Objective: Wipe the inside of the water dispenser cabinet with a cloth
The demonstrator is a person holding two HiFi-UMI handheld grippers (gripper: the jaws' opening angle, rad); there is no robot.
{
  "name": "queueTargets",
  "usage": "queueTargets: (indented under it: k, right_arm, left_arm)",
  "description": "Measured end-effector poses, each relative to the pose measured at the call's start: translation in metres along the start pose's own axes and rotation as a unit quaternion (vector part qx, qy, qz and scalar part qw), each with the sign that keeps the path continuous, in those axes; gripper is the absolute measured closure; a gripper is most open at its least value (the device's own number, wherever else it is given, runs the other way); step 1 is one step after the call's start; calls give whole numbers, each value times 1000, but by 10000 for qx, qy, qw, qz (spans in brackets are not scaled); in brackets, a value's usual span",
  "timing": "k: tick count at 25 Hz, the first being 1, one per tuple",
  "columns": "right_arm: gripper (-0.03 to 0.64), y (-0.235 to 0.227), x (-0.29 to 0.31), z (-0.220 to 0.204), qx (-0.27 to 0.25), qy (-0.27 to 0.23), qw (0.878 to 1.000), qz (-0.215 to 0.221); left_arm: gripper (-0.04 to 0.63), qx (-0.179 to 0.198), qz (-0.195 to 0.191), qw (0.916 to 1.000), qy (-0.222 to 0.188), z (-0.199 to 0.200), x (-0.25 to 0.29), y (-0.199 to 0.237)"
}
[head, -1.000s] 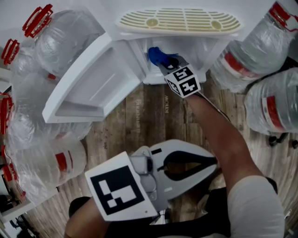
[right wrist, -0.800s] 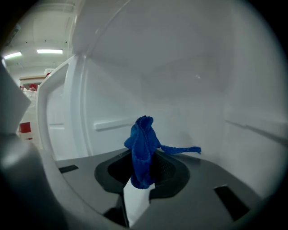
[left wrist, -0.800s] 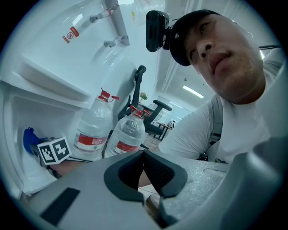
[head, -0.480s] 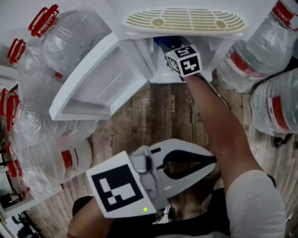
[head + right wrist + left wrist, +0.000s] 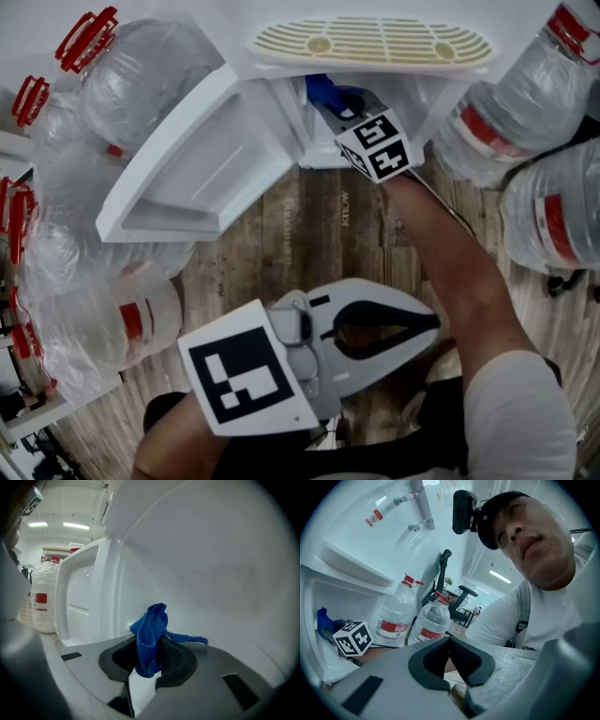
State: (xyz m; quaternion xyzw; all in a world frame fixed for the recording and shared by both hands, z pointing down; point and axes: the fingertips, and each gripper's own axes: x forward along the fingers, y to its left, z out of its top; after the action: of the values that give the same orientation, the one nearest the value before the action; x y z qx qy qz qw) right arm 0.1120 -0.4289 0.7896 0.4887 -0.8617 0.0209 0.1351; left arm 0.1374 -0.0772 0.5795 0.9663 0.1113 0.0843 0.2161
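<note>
Several water bottles (image 5: pixel 122 66) crowd the left edge, beside the cabinet's open door (image 5: pixel 202 164). At lower centre, the left gripper (image 5: pixel 433 325) hangs with its jaws pressed together on nothing. At upper centre, the right gripper (image 5: pixel 149 660) pinches the blue cloth (image 5: pixel 151 630) inside the white cabinet (image 5: pixel 211 573), near its wall. More bottles (image 5: pixel 534 103) stand at the right.

Cool, even light falls from long ceiling strip lamps (image 5: pixel 77 526), leaving only soft shadows on the white plastic cabinet wall (image 5: pixel 211 573). Both gripper views bulge and blacken at the corners; the crumpled blue cloth (image 5: pixel 151 634) is crisp, the nearest foreground soft.
</note>
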Motion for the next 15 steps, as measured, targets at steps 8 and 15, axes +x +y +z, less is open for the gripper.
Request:
queueTargets:
  k: [8,15]
  right_arm:
    - [534,3,-26,3,-65,-117,9996,238]
    - [534,-50,-13,25,195,-288,9988,-354]
  left_arm:
    - [592,-114,-36,9999,30,-2,8,1]
    - [592,-58,23,10000,26,-1,10,0]
